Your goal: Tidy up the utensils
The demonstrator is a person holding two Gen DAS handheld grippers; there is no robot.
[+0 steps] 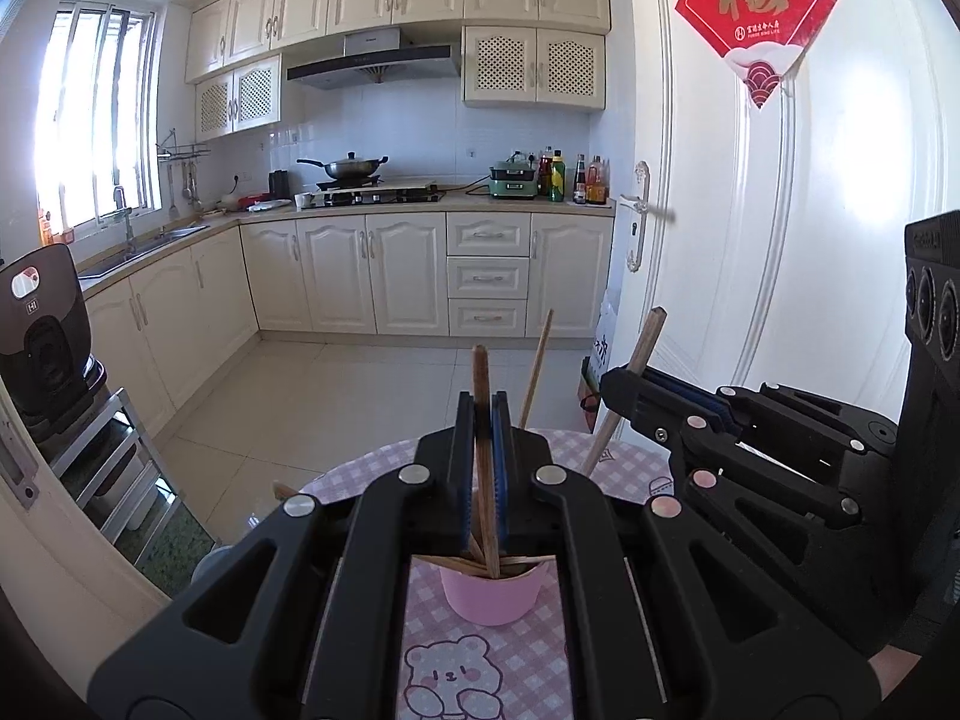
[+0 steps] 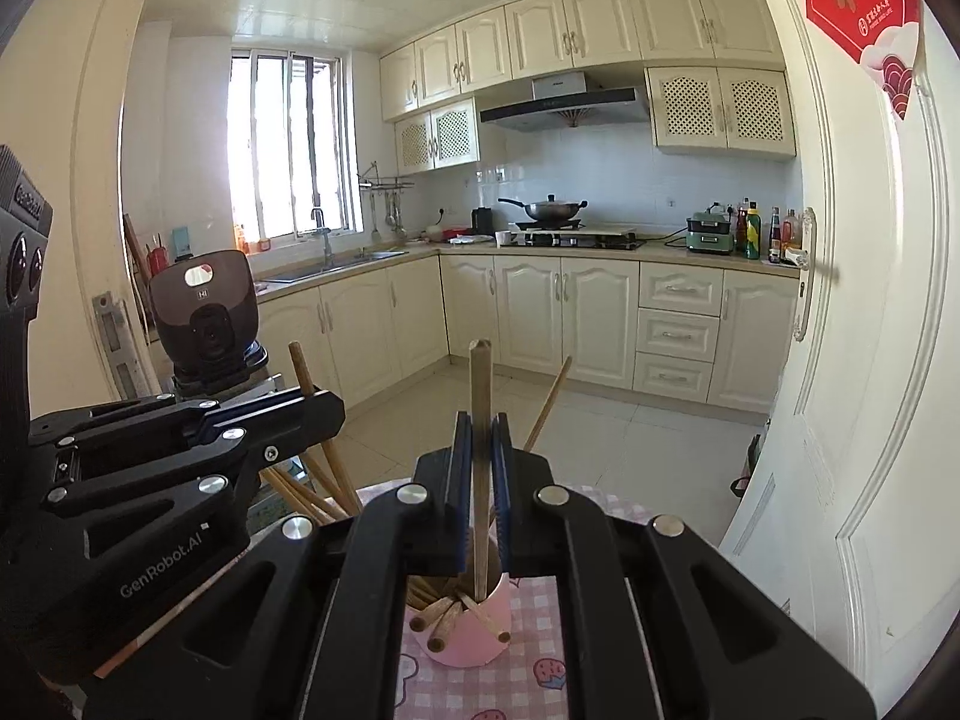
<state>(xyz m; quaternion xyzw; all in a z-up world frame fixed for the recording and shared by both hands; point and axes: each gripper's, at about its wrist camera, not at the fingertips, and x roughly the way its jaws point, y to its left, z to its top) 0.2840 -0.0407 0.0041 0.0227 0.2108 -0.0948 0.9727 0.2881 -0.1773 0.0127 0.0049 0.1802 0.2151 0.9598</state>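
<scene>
A pink cup (image 1: 492, 597) (image 2: 474, 636) stands on the pink checked tablecloth (image 1: 372, 468) and holds several wooden chopsticks. My left gripper (image 1: 483, 405) is just above it, shut on a dark chopstick (image 1: 480, 372) whose lower end reaches into the cup. To its right, my right gripper (image 1: 618, 381) is shut on a paler chopstick (image 1: 648, 339). In the right wrist view that gripper (image 2: 480, 420) pinches its chopstick (image 2: 480, 378) upright, with the lower end inside the cup. My left gripper (image 2: 333, 408) shows at the left. One loose chopstick (image 2: 549, 402) leans out of the cup.
A dark rice cooker (image 1: 42, 324) (image 2: 204, 312) sits on a metal rack at the left. A white door (image 1: 780, 240) with a red paper decoration stands at the right. Beyond the table edge lie tiled floor and cream kitchen cabinets (image 1: 390, 270).
</scene>
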